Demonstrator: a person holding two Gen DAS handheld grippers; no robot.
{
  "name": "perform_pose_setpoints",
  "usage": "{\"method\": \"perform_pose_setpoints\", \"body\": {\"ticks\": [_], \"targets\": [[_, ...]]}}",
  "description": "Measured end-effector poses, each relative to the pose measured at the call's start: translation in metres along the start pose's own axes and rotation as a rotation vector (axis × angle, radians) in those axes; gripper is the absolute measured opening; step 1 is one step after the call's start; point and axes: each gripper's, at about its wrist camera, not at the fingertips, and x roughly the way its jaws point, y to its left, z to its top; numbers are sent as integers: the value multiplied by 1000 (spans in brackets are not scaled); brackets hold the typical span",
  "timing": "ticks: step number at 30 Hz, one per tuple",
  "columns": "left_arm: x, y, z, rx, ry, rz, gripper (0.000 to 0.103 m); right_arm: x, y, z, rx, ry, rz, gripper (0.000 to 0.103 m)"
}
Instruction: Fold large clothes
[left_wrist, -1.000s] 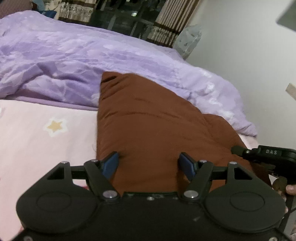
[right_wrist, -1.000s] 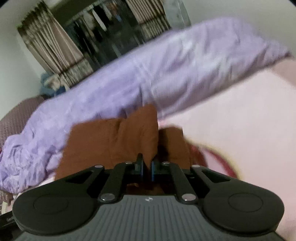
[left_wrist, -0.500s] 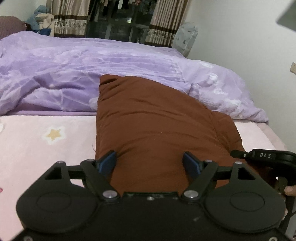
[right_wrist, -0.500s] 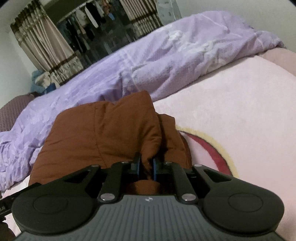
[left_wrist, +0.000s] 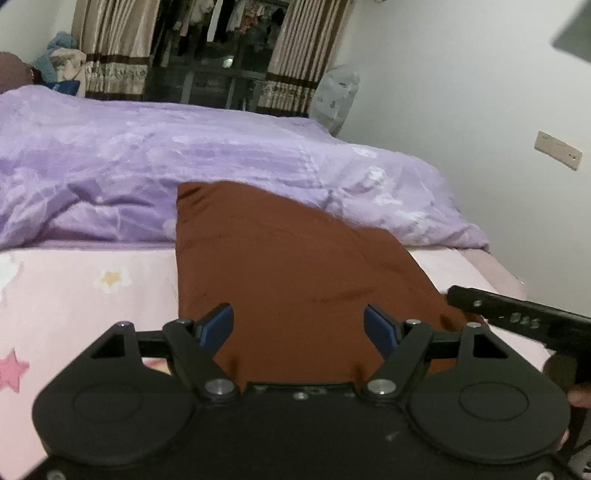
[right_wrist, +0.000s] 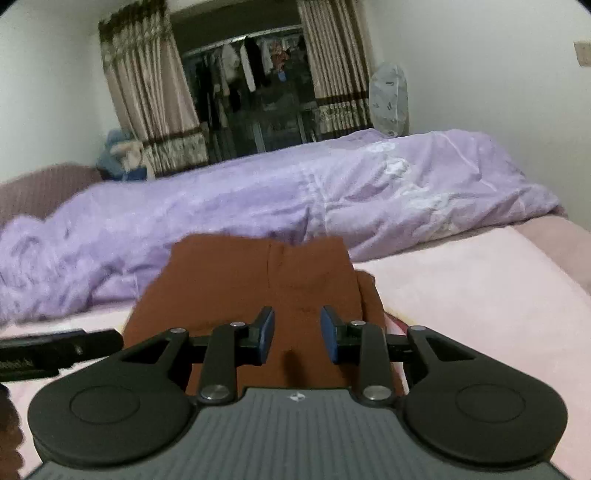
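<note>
So the brown garment (left_wrist: 295, 280) is lying folded on the pink bedsheet (left_wrist: 92, 295), with its far end pushed up against the rumpled purple duvet (left_wrist: 184, 166) that runs across the back of the bed. From the right wrist view the garment (right_wrist: 258, 280) shows a seam running down the middle and a second layer peeking out along its right edge.

The left gripper (left_wrist: 298, 326) sits over the near end of the garment with its blue pads spread wide, nothing pinched between them, the cloth just lies flat underneath. The right gripper (right_wrist: 297, 334) has only just been opening; its pads stand a small way apart, clear of the fabric, so it has let go too. A small dent in the cloth shows right between them.

Each camera catches the other tool poking in from the side: the right one at the right edge of the left view, the left one at the left edge of the right view.

Behind the bed there are striped curtains (right_wrist: 147, 103) and clothes hanging in a dark opening.
</note>
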Motion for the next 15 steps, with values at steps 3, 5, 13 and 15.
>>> {"method": "perform_pose_setpoints", "body": {"ticks": [3,5,13,15], "targets": [[2,-1,-13,-17,28,-10,76,9,3,-8,-1,48,-15,36],[12,2,-22,-46,80,-47,76,19,0,-16,-5,71,-34,34],[38,2,-57,-15,92,-15,77,36,-14,-49,29,79,-17,21],[39,0,-59,-6,89,-11,78,33,-14,-53,33,57,-13,21]]}}
